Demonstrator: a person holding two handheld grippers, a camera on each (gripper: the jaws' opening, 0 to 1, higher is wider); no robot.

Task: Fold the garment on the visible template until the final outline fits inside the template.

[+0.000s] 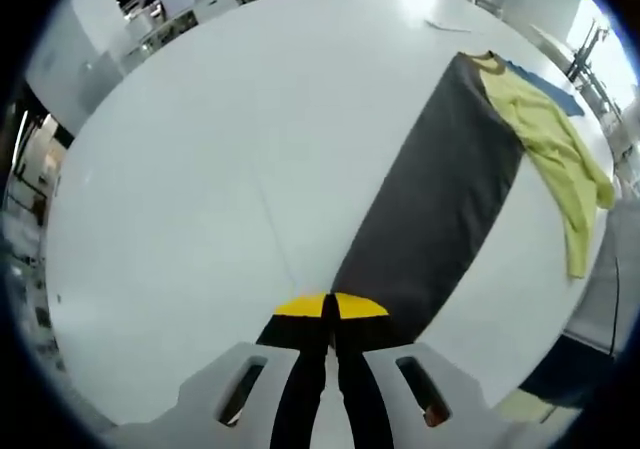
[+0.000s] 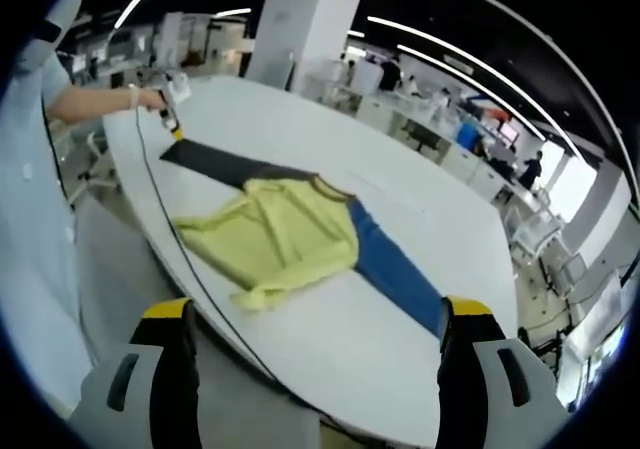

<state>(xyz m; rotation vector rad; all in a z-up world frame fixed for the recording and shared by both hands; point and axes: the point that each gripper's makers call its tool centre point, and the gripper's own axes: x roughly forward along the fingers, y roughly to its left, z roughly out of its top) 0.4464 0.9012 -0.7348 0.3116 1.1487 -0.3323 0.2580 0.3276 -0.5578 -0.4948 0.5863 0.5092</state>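
In the left gripper view the left gripper (image 1: 331, 314) has its yellow-tipped jaws pressed together at 6 o'clock, at the near end of a long dark grey strip (image 1: 440, 204); whether any cloth is pinched between them I cannot tell; the strip runs over the white bench (image 1: 230, 159) toward 1 o'clock, where the yellow garment (image 1: 550, 139) lies spread across its far end, one sleeve trailing toward 3 o'clock; a blue strip (image 1: 548, 87) peeps out beyond the garment.

In the right gripper view the right gripper (image 2: 318, 334) hangs off the bench's near edge with its jaws wide apart and nothing between them; the garment (image 2: 280, 239) lies at the picture's centre, over the place where the dark grey strip (image 2: 225, 165) meets the blue one (image 2: 395, 269); the grey runs to 10 o'clock, the blue to 4 o'clock; at 10 o'clock a person's hand (image 2: 145, 97) holds the left gripper (image 2: 176, 129) at the grey strip's end; a black cable (image 2: 200, 289) trails along the bench's near edge.
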